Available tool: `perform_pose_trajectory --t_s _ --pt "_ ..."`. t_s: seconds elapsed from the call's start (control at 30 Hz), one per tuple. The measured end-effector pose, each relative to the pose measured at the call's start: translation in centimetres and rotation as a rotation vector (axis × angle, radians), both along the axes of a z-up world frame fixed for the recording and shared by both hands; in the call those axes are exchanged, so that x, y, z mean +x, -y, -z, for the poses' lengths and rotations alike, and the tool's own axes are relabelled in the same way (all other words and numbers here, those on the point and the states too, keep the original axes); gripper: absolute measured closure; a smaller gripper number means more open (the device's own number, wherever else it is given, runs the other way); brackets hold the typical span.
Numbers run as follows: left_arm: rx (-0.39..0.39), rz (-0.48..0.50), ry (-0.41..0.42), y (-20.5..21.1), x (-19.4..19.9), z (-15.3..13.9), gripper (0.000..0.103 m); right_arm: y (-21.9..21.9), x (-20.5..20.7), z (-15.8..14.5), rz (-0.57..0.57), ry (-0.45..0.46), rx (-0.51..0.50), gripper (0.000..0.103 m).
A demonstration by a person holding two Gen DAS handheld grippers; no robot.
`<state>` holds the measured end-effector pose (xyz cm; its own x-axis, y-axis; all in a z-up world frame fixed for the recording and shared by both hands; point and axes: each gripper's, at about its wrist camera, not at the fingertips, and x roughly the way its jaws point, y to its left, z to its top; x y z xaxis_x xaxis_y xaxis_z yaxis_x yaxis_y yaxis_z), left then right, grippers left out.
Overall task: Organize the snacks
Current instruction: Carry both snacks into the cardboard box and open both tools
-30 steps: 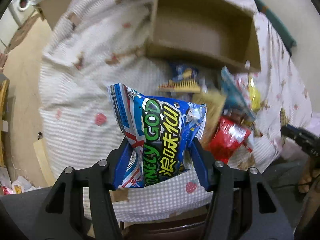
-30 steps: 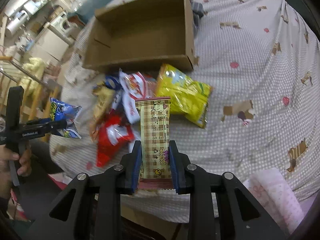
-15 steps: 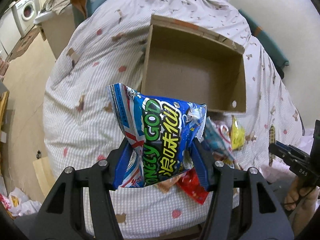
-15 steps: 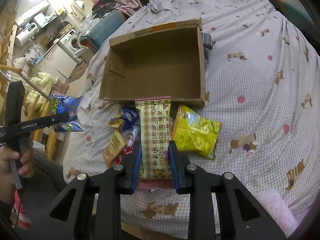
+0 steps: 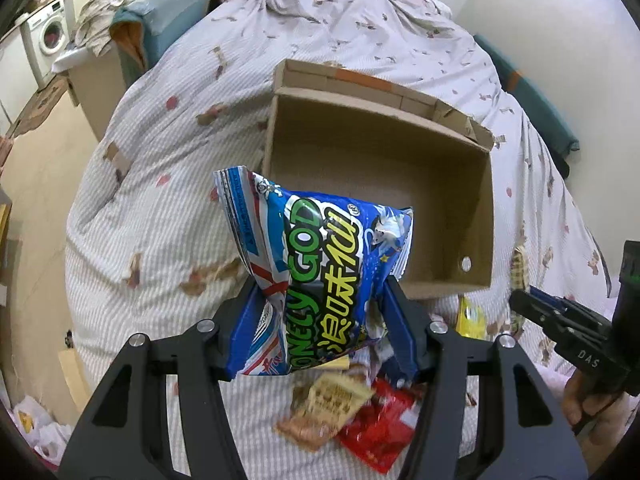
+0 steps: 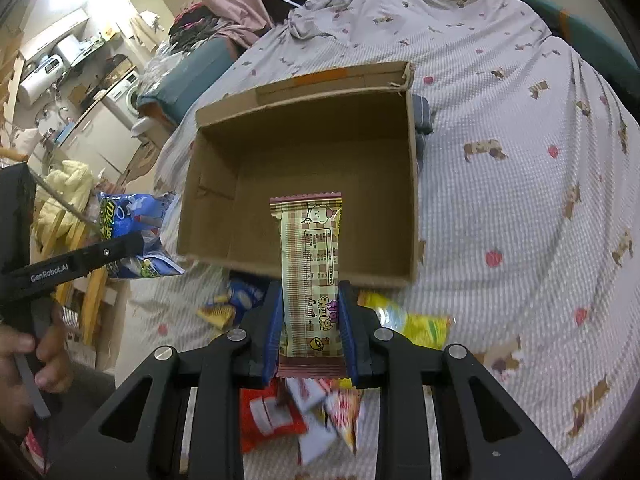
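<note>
Two snacks now hang nearer the empty cardboard box (image 5: 376, 184): the left view shows the left gripper (image 5: 320, 320) clamped on a blue chip bag (image 5: 320, 272) at its near-left corner, while the right view shows the right gripper (image 6: 312, 336) pinching a checked wafer pack (image 6: 310, 268) over its near wall, both likely ready to drop.

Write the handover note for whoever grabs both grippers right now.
Left gripper: shut on the blue Lonely God bag, held in the air by the near left corner of the cardboard box.
Right gripper: shut on the plaid snack bar, held at the box's near wall.
Box: on the bedspread, open, nothing visible inside.
Done: two snacks picked up, none boxed.
Left: drop both in, then collect the pile in front of the box, including the yellow bag, red packet and tan packet.
</note>
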<state>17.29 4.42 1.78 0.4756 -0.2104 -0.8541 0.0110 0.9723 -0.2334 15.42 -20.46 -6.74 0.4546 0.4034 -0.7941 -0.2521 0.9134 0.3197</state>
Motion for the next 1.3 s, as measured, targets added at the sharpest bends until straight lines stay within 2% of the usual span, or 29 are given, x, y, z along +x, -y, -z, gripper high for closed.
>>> perform_pose_trajectory --t_s 0.27,0.43,0.5,0.6,0.8,1.3 --pt "0.074 0.033 0.053 2.4 3.3 1.3 0.049 0.1 3.9 1.8 0.042 -0.001 0.011 0.075" --pt "0.117 0.045 0.081 3.1 4.0 2.8 0.049 0.5 4.6 3.2 0.062 0.013 0.003 0.075" --pt "0.12 0.045 0.095 3.3 4.3 3.3 0.049 0.5 4.6 3.6 0.06 0.026 -0.017 0.075" --pt "0.122 0.047 0.112 3.5 4.6 3.7 0.049 0.9 4.8 4.2 0.08 0.023 0.019 0.075" --pt "0.144 0.051 0.16 3.7 4.5 4.2 0.048 0.1 5.4 4.7 0.083 0.043 -0.012 0.075" --pt "0.119 0.04 0.167 3.7 4.8 4.4 0.044 -0.7 6.1 5.4 0.072 0.023 -0.014 0.075"
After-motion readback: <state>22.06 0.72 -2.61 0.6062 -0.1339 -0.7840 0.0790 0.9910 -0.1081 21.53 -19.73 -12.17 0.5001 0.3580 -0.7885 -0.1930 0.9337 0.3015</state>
